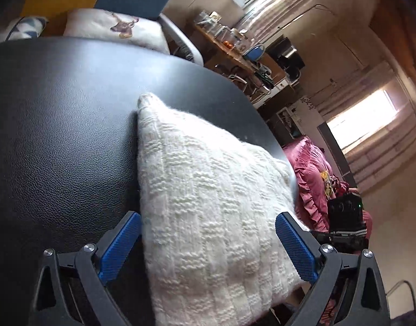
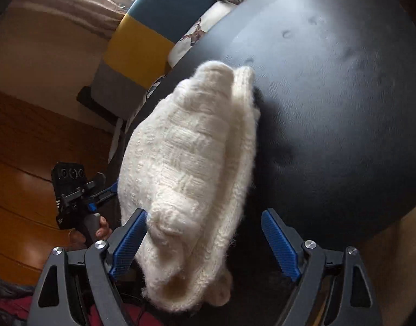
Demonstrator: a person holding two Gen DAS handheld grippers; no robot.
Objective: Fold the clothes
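Your white knitted garment (image 1: 208, 203) lies folded at the near edge of the round black table (image 1: 58, 122), one end hanging a little past the rim toward you. From the right wrist view the knit (image 2: 186, 157) shows as stacked layers, the top fold rounded and bulging over a flatter layer beneath.

Your left gripper (image 1: 208, 247) is spread wide — its blue pads (image 1: 118, 247) stand on either side of the garment without pinching it. Your right gripper (image 2: 205, 244) is spread as well; its left pad (image 2: 129, 244) sits just beside the near end of the knit, the other pad well clear over the table (image 2: 344, 108).

In the right wrist view you can see the left gripper (image 2: 104, 190) down beside the table's edge, held by a hand (image 2: 102, 229) — its fingers are hidden behind the knit. Cushions (image 1: 112, 27) sit behind the table.
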